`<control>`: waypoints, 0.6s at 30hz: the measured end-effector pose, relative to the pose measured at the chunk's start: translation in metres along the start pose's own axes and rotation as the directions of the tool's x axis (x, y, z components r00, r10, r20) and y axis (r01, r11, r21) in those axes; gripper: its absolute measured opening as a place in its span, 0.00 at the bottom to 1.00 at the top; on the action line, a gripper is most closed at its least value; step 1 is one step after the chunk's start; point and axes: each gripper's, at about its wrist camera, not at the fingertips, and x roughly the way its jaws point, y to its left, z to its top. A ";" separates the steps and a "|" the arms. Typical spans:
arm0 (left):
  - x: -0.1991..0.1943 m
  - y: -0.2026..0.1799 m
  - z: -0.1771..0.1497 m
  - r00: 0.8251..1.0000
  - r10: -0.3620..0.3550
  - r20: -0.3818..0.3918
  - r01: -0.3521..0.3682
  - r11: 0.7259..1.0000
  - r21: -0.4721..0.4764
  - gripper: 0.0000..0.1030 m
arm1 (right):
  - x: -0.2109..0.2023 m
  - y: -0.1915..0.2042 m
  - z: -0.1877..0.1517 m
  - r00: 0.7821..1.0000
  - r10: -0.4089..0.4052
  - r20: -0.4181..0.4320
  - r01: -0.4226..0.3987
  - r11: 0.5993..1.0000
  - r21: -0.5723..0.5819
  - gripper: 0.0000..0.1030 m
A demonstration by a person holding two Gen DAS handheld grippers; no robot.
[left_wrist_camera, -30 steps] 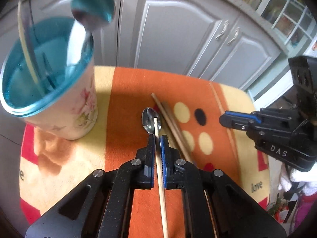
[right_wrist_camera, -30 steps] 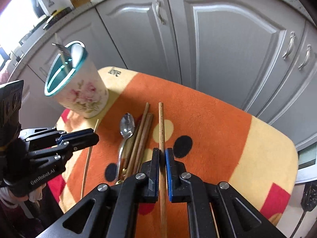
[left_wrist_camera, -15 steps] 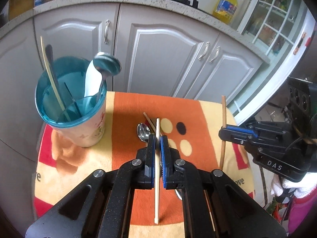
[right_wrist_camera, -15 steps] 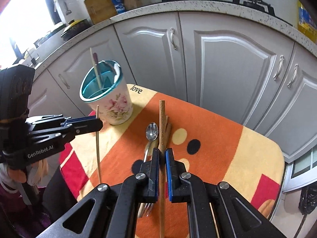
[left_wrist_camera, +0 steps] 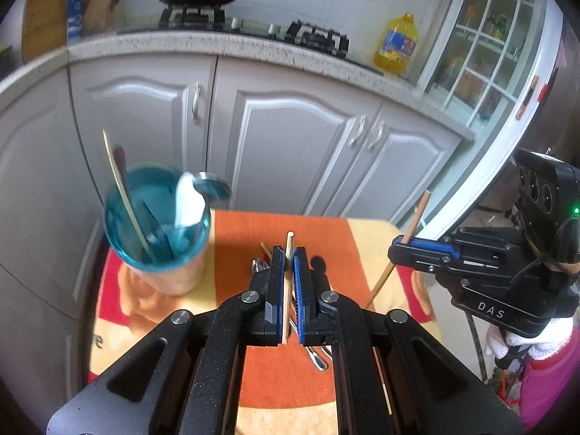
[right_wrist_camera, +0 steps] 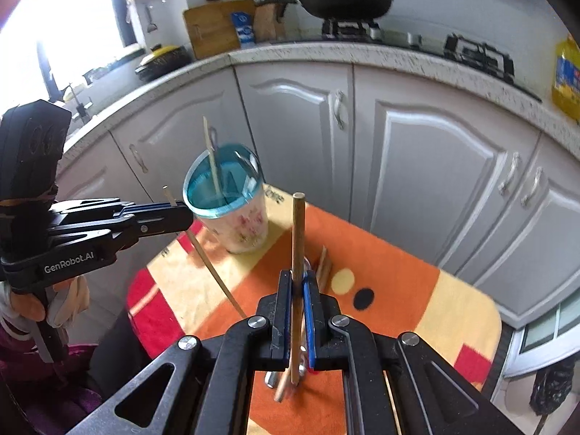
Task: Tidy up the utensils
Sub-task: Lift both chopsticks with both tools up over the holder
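Observation:
My left gripper (left_wrist_camera: 286,257) is shut on a pale thin chopstick (left_wrist_camera: 288,250), lifted above the table. My right gripper (right_wrist_camera: 296,282) is shut on a brown chopstick (right_wrist_camera: 298,239), also lifted; it shows at the right of the left wrist view (left_wrist_camera: 409,235). A floral cup with a blue rim (left_wrist_camera: 159,232) stands at the table's back left and holds a ladle, a chopstick and other utensils; it also shows in the right wrist view (right_wrist_camera: 228,203). A spoon (left_wrist_camera: 258,264) and brown chopsticks (right_wrist_camera: 324,264) lie on the orange cloth (left_wrist_camera: 275,380).
The small table with the orange and yellow cloth (right_wrist_camera: 417,290) stands in front of grey kitchen cabinets (left_wrist_camera: 290,137). The left gripper's body (right_wrist_camera: 90,232) hangs over the table's left edge. A counter with a stove and pan (right_wrist_camera: 344,0) runs behind.
Both grippers have risen away from the table, each carrying its chopstick. The cup and the utensils on the cloth look smaller and lower in both views.

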 end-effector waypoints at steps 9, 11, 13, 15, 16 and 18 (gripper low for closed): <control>-0.056 0.024 0.052 0.991 0.041 0.124 -0.039 0.999 -0.019 0.03 | -0.024 0.040 0.063 0.995 0.044 0.090 -0.034 0.994 -0.108 0.05; -0.065 0.034 0.064 0.987 0.063 0.150 -0.060 0.998 -0.025 0.03 | -0.028 0.051 0.081 0.992 0.066 0.112 -0.050 0.990 -0.132 0.05; -0.072 0.046 0.076 0.981 0.092 0.168 -0.087 0.996 -0.035 0.03 | -0.029 0.060 0.099 0.988 0.084 0.130 -0.064 0.987 -0.147 0.05; -0.074 0.056 0.082 0.977 0.118 0.180 -0.112 0.993 -0.044 0.03 | -0.029 0.066 0.114 0.984 0.102 0.143 -0.080 0.985 -0.154 0.05; -0.075 0.062 0.086 0.973 0.135 0.185 -0.128 0.991 -0.049 0.03 | -0.027 0.069 0.122 0.983 0.113 0.148 -0.089 0.984 -0.155 0.05; -0.074 0.073 0.090 0.968 0.160 0.191 -0.150 0.987 -0.062 0.03 | -0.023 0.074 0.133 0.981 0.120 0.154 -0.095 0.983 -0.156 0.05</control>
